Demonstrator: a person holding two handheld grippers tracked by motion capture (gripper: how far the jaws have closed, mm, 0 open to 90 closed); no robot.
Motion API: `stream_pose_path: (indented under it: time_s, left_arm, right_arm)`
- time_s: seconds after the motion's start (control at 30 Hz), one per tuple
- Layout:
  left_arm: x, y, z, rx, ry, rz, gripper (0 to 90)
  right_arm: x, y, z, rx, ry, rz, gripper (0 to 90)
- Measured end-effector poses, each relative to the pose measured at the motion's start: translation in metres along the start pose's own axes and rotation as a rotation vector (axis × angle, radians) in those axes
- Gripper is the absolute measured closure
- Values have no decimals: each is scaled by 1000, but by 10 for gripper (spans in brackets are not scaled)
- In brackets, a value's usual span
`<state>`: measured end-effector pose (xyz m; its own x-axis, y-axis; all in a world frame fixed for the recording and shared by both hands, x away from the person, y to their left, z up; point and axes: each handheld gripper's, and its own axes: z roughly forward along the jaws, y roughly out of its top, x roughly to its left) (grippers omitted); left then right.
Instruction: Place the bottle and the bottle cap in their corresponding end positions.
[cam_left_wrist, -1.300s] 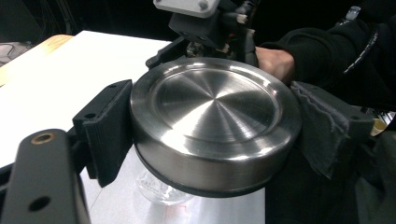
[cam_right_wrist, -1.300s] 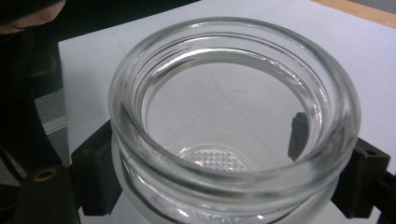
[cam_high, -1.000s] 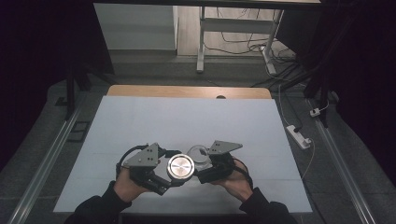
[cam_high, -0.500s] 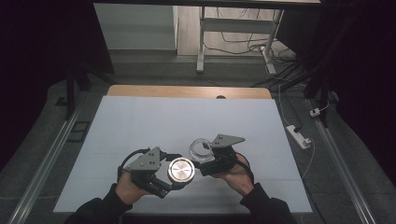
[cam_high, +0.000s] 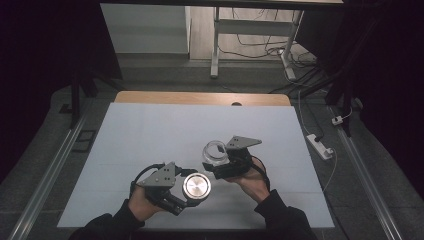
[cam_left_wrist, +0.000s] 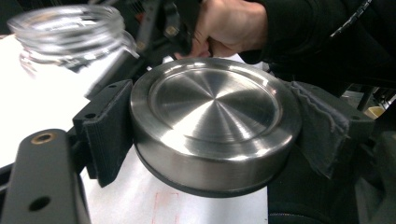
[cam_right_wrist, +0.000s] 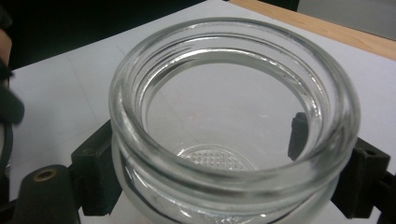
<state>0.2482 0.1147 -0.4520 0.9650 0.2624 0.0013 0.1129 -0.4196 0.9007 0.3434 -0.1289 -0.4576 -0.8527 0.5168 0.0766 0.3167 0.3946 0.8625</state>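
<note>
Lid off, jar and lid held apart over the table

Your left gripper (cam_high: 192, 192) clamped the steel lid (cam_high: 196, 185); your right gripper (cam_high: 216, 167) gripped the open glass jar (cam_high: 215, 151) just beside it. Next, probably, each needed setting down upright

Lid (cam_left_wrist: 215, 123) — silver brushed metal with fine concentric turning marks and a dark band at its lower edge. Jar (cam_right_wrist: 233, 126) — clear, colourless glass; base carries a grid of small raised dots. Left gripper (cam_high: 192, 192) and right gripper (cam_high: 212, 167): black jaws, grey top plates. Table (cam_high: 150, 130): pale bluish-white sheet, light wood strip along far edge. Sleeves black.
</note>
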Motion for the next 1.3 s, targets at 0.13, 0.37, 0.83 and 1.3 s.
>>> stream_pose_path:
  time_s: [0.13,0.37,0.83,1.3]
  left_arm:
    - [3,-6,4,7,0,0,191]
    - [9,-17,12,29,14,1,191]
    - [26,-31,35,77,44,-24,191]
    - [39,-41,64,145,53,-26,190]
  right_arm:
    - [-3,6,6,1,-9,-3,146]
    - [-10,12,18,3,-25,8,147]
    - [-21,25,47,7,-56,10,146]
    - [-38,24,75,37,-97,21,147]
